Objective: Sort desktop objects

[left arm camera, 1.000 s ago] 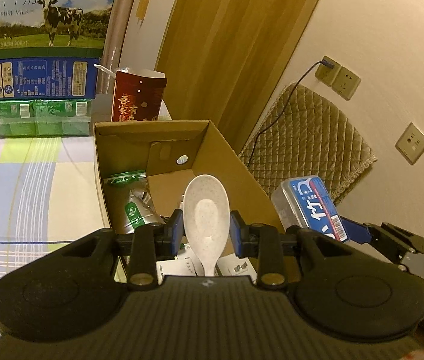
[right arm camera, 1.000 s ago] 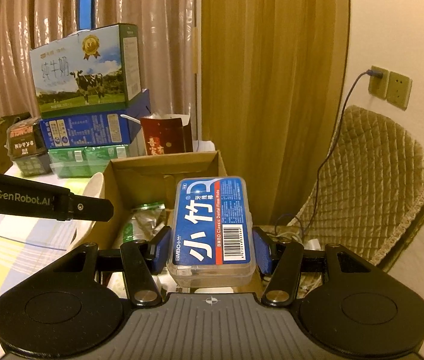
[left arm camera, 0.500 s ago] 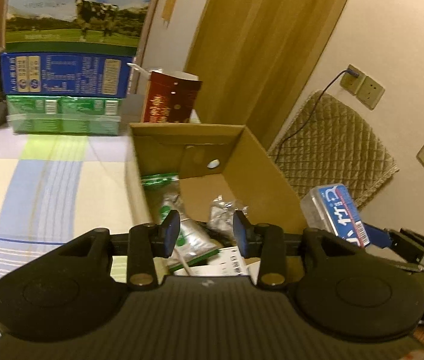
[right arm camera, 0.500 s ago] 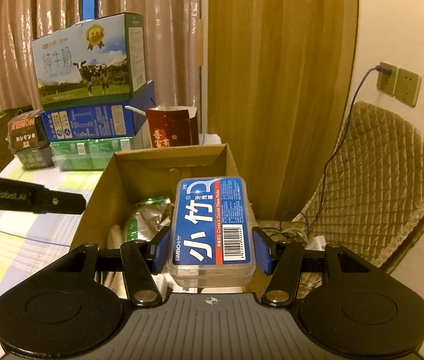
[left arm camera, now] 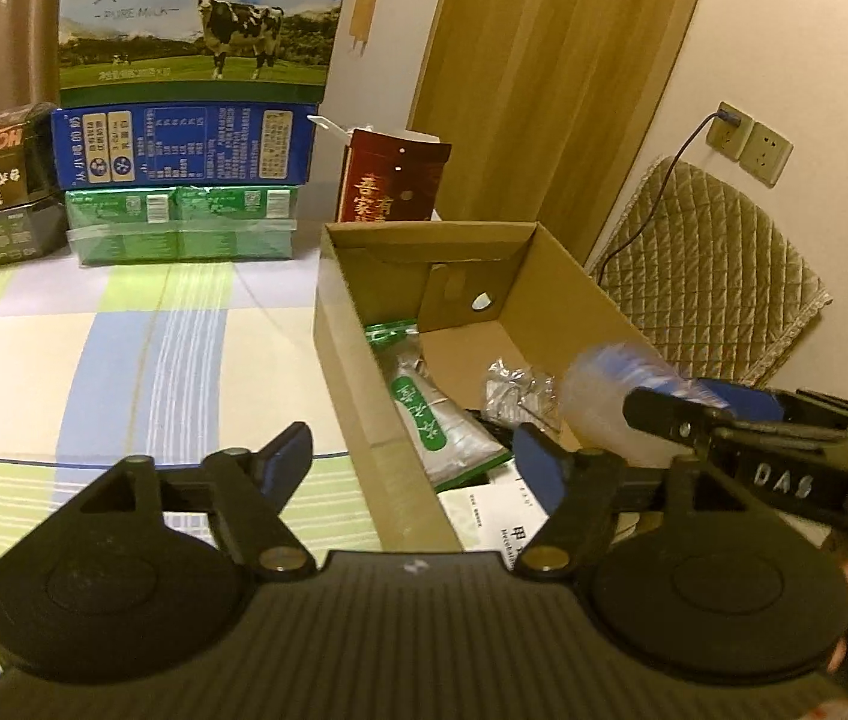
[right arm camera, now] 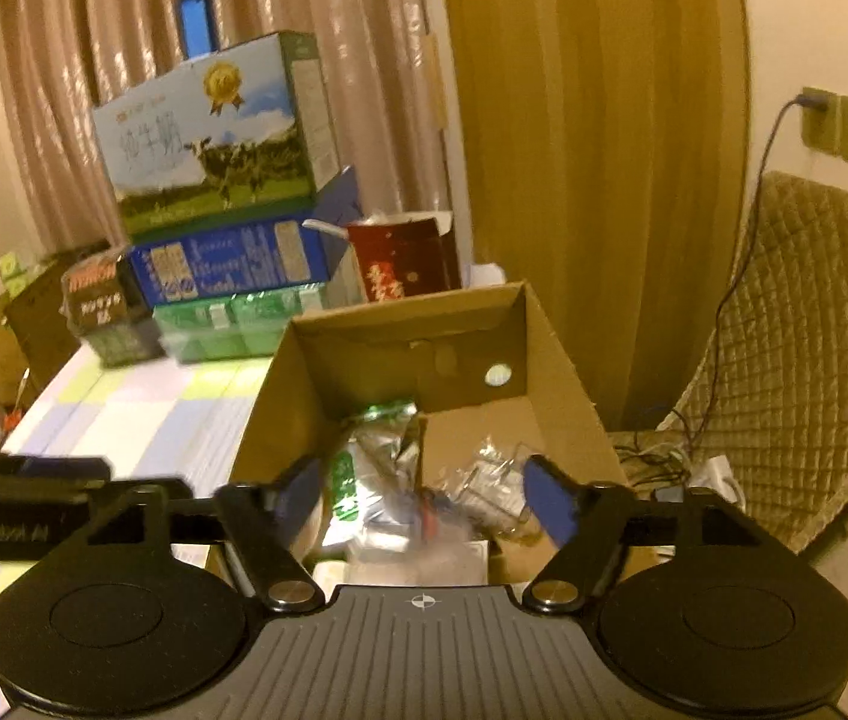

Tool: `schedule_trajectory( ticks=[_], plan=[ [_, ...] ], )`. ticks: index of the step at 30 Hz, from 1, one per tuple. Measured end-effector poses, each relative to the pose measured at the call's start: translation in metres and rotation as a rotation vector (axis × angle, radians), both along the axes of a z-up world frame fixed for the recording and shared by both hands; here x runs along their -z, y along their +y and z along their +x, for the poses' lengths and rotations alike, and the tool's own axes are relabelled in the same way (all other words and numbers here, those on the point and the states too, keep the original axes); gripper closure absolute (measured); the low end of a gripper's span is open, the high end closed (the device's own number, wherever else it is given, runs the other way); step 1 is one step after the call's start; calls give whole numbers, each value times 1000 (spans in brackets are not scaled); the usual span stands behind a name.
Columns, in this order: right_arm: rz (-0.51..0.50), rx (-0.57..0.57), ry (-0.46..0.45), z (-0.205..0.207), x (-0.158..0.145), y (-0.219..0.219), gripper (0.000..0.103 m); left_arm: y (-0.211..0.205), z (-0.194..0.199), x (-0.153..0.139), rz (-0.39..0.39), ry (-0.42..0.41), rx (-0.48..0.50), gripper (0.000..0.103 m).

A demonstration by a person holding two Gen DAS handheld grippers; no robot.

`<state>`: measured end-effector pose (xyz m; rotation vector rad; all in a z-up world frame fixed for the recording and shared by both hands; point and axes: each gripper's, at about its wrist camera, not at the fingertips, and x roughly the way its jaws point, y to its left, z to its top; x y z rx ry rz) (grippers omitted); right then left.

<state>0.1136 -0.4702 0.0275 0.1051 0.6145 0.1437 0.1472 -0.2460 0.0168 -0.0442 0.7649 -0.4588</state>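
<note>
An open cardboard box (left arm camera: 351,372) stands on the checked tablecloth and holds green packets (left arm camera: 430,414), a clear crinkled bag (left arm camera: 514,384) and white papers. My left gripper (left arm camera: 411,456) is open and empty over the box's near left wall. My right gripper (right arm camera: 424,495) is open over the box (right arm camera: 550,348). The blue and clear floss pick case (left arm camera: 610,396) shows blurred at the right gripper's tip in the left wrist view; in the right wrist view a blurred blue and clear shape (right arm camera: 424,534) lies below the jaws. The white spoon is out of sight.
Stacked milk cartons (left arm camera: 195,18), a blue carton (left arm camera: 183,144) and green packs (left arm camera: 177,228) stand at the table's back. A dark red box (left arm camera: 393,180) stands behind the cardboard box. A quilted chair (left arm camera: 706,276) and wall sockets are to the right.
My left gripper let the white spoon go into the box and opened wide. My right gripper opened and the floss pick case left its jaws. Both moved over the box.
</note>
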Motion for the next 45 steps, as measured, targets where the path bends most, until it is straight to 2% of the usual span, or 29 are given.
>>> schedule_trajectory(
  ticks=[1, 4, 9, 15, 19, 24, 30, 36, 40, 45],
  plan=[
    [-2, 5, -4, -2, -1, 0, 29, 1, -2, 0, 5, -7, -1, 22],
    [3, 16, -10, -14, -5, -3, 27, 4, -9, -1, 20, -21, -3, 16],
    [-1, 29, -18, -42, -10, -4, 9, 9, -29, -6, 52, -68, -41, 2],
    [4, 43, -15, -87, -18, -3, 2, 17, -60, -21, 55, -100, -63, 1],
    [-39, 51, -4, -115, -23, -1, 2, 21, -83, -31, 70, -95, -56, 1],
    [-43, 57, 2, -150, -29, 0, 2, 24, -115, -41, 92, -80, -57, 1],
    [-63, 70, 8, -187, -35, 0, 2, 31, -152, -49, 62, -97, -63, 1],
    [-84, 71, 9, -207, -40, 3, 2, 35, -177, -56, 74, -111, -89, 1],
    [-88, 72, 8, -214, -41, 6, 2, 40, -183, -58, 30, -86, -87, 1],
    [-83, 69, -1, -218, -44, 8, 2, 40, -188, -62, 27, -88, -81, 1]
  ],
)
